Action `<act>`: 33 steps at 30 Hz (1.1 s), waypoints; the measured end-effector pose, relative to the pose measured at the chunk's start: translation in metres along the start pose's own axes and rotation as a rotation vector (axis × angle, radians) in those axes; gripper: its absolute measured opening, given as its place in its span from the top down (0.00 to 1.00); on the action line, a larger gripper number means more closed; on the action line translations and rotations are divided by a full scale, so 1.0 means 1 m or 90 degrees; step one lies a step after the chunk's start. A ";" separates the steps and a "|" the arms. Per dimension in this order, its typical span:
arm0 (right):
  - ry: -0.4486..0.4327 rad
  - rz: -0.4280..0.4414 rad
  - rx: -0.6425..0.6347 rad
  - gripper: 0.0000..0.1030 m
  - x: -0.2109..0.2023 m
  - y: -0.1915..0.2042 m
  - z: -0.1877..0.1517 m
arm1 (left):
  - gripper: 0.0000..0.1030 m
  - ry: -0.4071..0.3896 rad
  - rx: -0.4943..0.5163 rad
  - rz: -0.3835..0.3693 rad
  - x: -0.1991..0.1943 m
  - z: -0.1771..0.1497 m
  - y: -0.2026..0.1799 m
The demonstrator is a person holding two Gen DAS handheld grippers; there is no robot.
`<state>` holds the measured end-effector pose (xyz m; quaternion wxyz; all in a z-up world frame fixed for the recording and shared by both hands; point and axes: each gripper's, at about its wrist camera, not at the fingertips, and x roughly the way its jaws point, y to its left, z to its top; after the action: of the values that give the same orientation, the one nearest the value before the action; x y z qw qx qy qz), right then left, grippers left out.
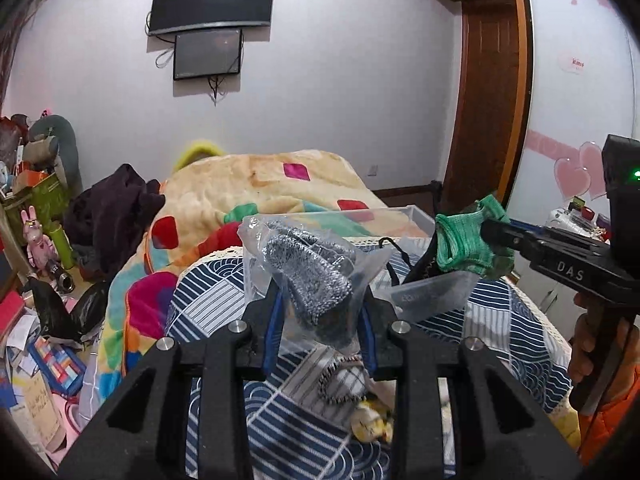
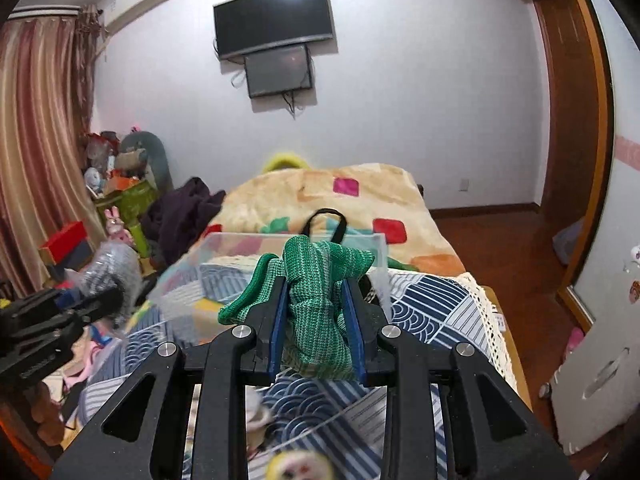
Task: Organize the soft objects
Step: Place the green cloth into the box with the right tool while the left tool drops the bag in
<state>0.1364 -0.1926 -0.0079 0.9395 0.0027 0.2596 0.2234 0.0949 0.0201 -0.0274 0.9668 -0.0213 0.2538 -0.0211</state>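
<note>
My left gripper (image 1: 320, 300) is shut on a clear plastic bag holding grey knit socks (image 1: 312, 276), held above the bed. My right gripper (image 2: 316, 300) is shut on a green knit sock (image 2: 316, 292), also in the air; it shows at the right of the left wrist view (image 1: 464, 248). A clear plastic box (image 2: 224, 248) stands on the bed just beyond both grippers, with a black strap (image 2: 324, 220) sticking up at its far side. The left gripper with its bag shows at the left of the right wrist view (image 2: 108, 280).
A blue-and-white patterned quilt (image 1: 224, 304) covers the near bed, and a colourful blanket (image 1: 260, 184) the far part. A small grey item (image 1: 344, 380) and a yellow toy (image 1: 368, 424) lie below my left gripper. Clutter (image 1: 36, 240) fills the floor at left. A wooden door (image 2: 572, 120) is at right.
</note>
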 end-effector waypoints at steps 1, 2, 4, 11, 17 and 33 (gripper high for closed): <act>0.009 0.002 0.002 0.76 0.006 -0.002 0.001 | 0.69 0.005 0.003 0.003 0.006 0.001 0.001; 0.020 0.002 0.002 0.76 0.014 -0.003 0.000 | 0.69 0.012 0.007 0.008 0.015 0.003 0.001; 0.033 0.004 -0.003 0.76 0.023 -0.003 0.000 | 0.69 0.022 0.013 0.011 0.027 0.005 0.000; 0.066 0.014 -0.045 0.76 0.046 0.011 0.007 | 0.69 0.063 0.017 0.008 0.062 0.011 0.005; 0.103 0.020 -0.065 0.82 0.070 0.013 0.010 | 0.69 0.081 0.032 -0.001 0.081 0.021 0.001; 0.089 0.043 -0.049 0.59 0.041 0.005 0.009 | 0.50 0.128 0.009 -0.030 0.098 0.018 0.000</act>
<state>0.1699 -0.1704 -0.0198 0.9103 -0.0401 0.3159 0.2645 0.1895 0.0155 -0.0599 0.9357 -0.0185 0.3491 -0.0475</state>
